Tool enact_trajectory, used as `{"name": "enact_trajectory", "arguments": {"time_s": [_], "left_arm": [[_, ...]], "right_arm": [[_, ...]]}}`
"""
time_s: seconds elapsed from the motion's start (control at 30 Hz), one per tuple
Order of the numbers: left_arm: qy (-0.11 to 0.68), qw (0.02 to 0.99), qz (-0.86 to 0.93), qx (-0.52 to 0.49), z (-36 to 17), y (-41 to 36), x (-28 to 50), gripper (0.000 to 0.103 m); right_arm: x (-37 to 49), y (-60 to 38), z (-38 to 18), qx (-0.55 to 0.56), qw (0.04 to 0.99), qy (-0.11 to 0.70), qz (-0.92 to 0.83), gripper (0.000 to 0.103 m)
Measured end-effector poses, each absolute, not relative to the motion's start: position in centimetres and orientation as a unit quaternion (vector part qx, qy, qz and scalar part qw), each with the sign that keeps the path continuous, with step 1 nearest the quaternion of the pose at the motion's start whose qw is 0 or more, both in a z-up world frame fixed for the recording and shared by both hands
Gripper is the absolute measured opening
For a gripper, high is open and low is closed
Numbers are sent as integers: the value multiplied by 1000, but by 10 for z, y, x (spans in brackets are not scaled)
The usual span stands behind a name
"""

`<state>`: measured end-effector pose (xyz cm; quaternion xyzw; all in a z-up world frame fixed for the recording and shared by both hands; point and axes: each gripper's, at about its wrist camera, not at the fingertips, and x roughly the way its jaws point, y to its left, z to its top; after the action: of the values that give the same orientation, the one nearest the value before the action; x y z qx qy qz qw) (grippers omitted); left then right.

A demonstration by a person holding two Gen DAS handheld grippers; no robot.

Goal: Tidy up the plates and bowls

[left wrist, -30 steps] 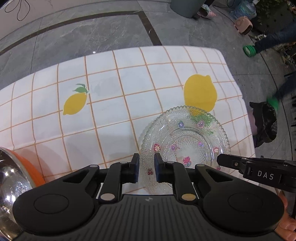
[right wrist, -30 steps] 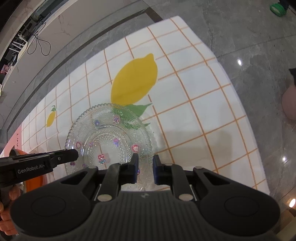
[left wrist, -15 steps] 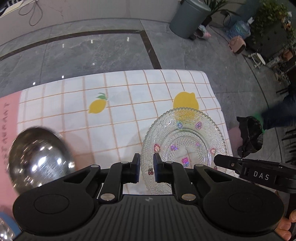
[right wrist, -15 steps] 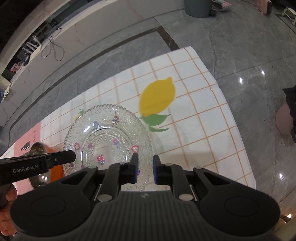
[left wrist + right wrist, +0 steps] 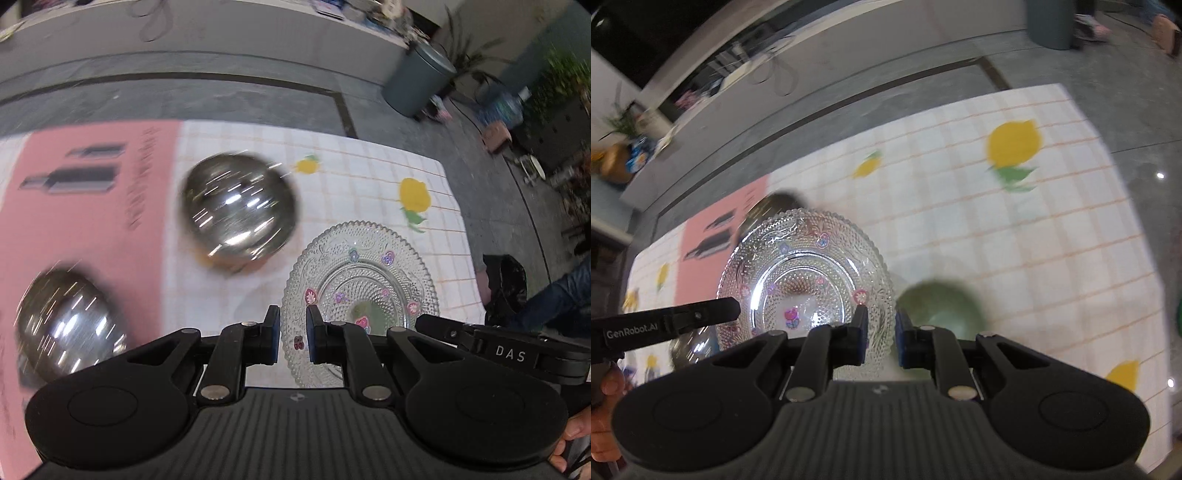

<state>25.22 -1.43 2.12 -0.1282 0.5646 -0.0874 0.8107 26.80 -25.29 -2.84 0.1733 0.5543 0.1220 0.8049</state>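
Both my grippers, left (image 5: 291,334) and right (image 5: 881,336), pinch opposite rims of the clear beaded glass plate (image 5: 360,295), carried level between them; steel bowls (image 5: 238,212) sit off left.

One glass plate (image 5: 360,291), two steel bowls (image 5: 238,210) (image 5: 66,325) — one green bowl (image 5: 938,310).

I see the clear beaded glass plate (image 5: 360,291) with small painted flowers held level above the worktop. Two steel bowls (image 5: 238,212) sit left of it; a green bowl (image 5: 940,308) lies right, beneath its edge.
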Motion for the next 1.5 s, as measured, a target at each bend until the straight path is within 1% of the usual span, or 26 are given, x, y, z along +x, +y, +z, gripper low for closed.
{"name": "enact_trajectory", "arguments": {"time_s": [0.2,0.5,0.7,0.97,1.5], "left_arm": [[556,813,-48,-167,10,46,174,15],[568,794,-2,-218,-37,109,93,15],[561,795,8,-233,-53,130,72,15],[567,791,15,-230,-73,133,62,15],[565,789,24,-239,-84,138,61,15]], "right_arm": [[212,-198,-45,166,796,555,177,13],[149,-131,-84,152,784,564,208,10],[124,-109,-104,150,784,565,208,10],[110,-102,-124,139,784,570,204,10],[107,-95,-131,121,791,565,202,10]]}}
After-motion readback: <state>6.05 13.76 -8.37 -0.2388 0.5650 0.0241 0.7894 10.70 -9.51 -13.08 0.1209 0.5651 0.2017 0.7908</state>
